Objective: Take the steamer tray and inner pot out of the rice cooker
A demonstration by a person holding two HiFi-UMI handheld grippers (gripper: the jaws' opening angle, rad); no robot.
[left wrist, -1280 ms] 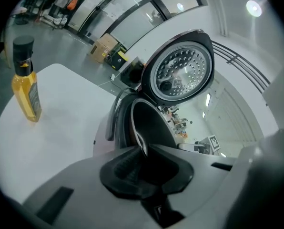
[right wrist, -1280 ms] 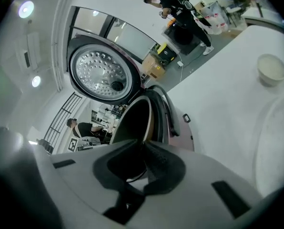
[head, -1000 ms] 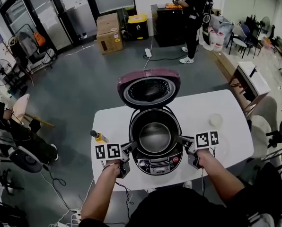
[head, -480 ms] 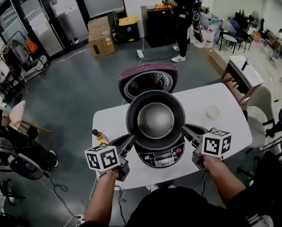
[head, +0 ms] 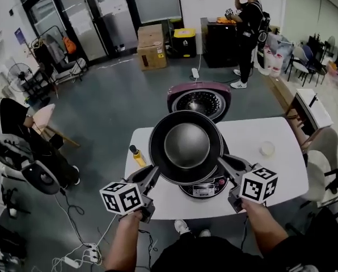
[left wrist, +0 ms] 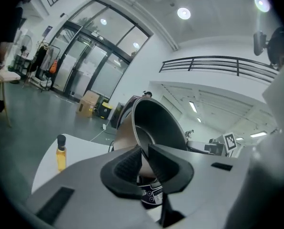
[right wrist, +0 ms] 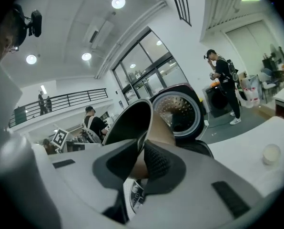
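Note:
The dark inner pot (head: 186, 146) hangs above the rice cooker (head: 206, 188), whose maroon lid (head: 200, 102) stands open behind it. My left gripper (head: 153, 173) is shut on the pot's left rim, and my right gripper (head: 223, 164) is shut on its right rim. In the left gripper view the pot (left wrist: 157, 123) tilts up beyond the gripper (left wrist: 144, 159), with the rim pinched between the pads and the cooker's control panel (left wrist: 151, 195) below. In the right gripper view the pot's rim (right wrist: 132, 120) runs between the pads of the gripper (right wrist: 142, 159), and the lid (right wrist: 177, 109) is behind.
The cooker stands on a white table (head: 277, 177). A small yellow bottle (head: 137, 156) is on the table's left part and a white cup (head: 266, 148) on its right. A person (head: 249, 21) stands far back by a black cabinet. Chairs flank the table.
The inner pot has come up out of the cooker between both grippers and now hangs higher. Both grippers have risen with it, and the head view has shifted.

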